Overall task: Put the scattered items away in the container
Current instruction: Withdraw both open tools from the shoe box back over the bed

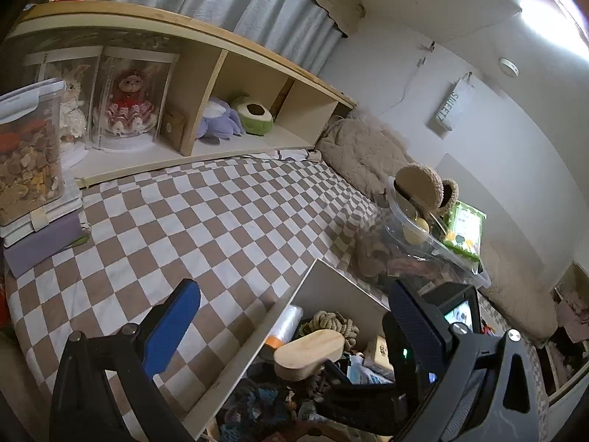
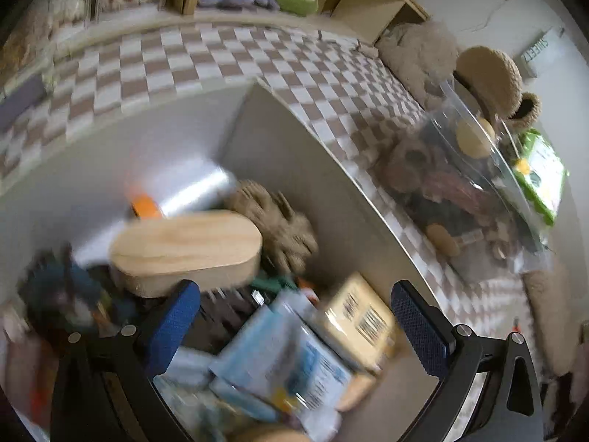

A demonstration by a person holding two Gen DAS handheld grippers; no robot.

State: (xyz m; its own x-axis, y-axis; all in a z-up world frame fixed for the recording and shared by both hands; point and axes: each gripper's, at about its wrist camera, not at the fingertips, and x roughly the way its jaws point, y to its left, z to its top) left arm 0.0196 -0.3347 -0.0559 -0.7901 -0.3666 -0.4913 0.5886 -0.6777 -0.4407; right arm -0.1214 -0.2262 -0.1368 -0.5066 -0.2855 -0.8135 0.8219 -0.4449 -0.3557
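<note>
A beige open box (image 1: 342,287) stands on the checkered bed, full of items: a wooden oval block (image 1: 309,353), a knotted rope toy (image 1: 335,322), a clear roll with an orange end (image 1: 285,326) and packets. My left gripper (image 1: 294,324) is open and empty above the box's near wall. The right gripper's body shows in the left wrist view (image 1: 434,335), over the box. In the right wrist view my right gripper (image 2: 294,316) is open and empty just above the box (image 2: 279,136), over the wooden block (image 2: 187,250), blue packets (image 2: 283,364) and a tan carton (image 2: 360,316). This view is motion-blurred.
A clear bin (image 1: 434,243) with a brown knitted hat (image 1: 419,184), a yellow ball and a green packet (image 1: 464,232) stands right of the box. A wooden shelf (image 1: 221,84) with dolls and plush toys runs behind. A food container (image 1: 29,154) on books stands left.
</note>
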